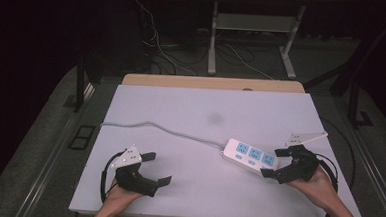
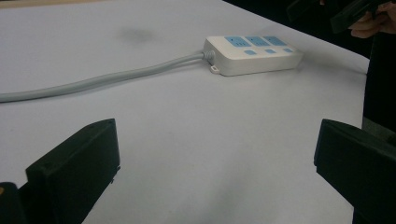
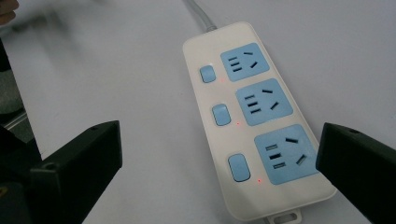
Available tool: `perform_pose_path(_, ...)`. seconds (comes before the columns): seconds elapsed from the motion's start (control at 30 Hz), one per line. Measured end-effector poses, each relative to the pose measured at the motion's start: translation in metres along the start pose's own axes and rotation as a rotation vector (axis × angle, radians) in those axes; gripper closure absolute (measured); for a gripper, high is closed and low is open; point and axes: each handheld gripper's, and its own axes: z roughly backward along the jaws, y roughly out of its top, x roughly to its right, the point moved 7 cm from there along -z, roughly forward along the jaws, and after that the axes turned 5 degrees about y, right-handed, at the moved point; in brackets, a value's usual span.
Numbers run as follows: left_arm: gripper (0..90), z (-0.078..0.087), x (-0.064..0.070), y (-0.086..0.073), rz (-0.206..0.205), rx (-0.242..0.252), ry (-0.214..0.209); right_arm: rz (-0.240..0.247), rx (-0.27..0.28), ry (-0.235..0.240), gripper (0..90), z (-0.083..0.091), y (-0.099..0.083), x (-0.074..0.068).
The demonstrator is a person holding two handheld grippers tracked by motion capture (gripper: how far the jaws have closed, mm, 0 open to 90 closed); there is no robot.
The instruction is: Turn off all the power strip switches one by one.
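Right gripper view: three red indicator lights beside the switches of the power strip [image 3: 254, 126], not discernible in the high view. Right gripper [image 1: 280, 164], fingers wide apart, flanks the strip's near end without touching; left gripper [image 1: 154, 168], likewise spread, holds nothing. White worktop [image 1: 190, 113]; grey cord [image 1: 160, 128] trails left; dark room.

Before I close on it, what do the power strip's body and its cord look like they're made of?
Power strip: likely hard moulded plastic, smooth off-white shell with a soft sheen and rounded edges, and light blue socket faces and buttons. Cord: looks like a flexible grey rubber or PVC sheath, matte, lying in a loose curve across the table.
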Motion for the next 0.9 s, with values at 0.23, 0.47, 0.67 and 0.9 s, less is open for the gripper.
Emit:
perform_pose_path(0.23,0.0,0.0,0.0,0.0,0.0,-0.001,0.002,0.021,-0.047,-0.01,0.4,-0.001,0.003,0.004)
perform_pose_path(0.47,0.0,0.001,-0.001,0.0,0.003,0.0,0.007,0.049,-0.093,-0.021,0.4,-0.003,0.005,0.008)
perform_pose_path(0.67,0.0,0.001,-0.001,0.0,-0.001,0.002,0.009,0.098,-0.117,-0.021,1.9,-0.002,0.013,0.012)
perform_pose_path(0.9,0.0,0.001,-0.002,0.0,-0.001,0.003,0.011,0.091,-0.159,0.029,20.0,-0.001,0.014,0.016)
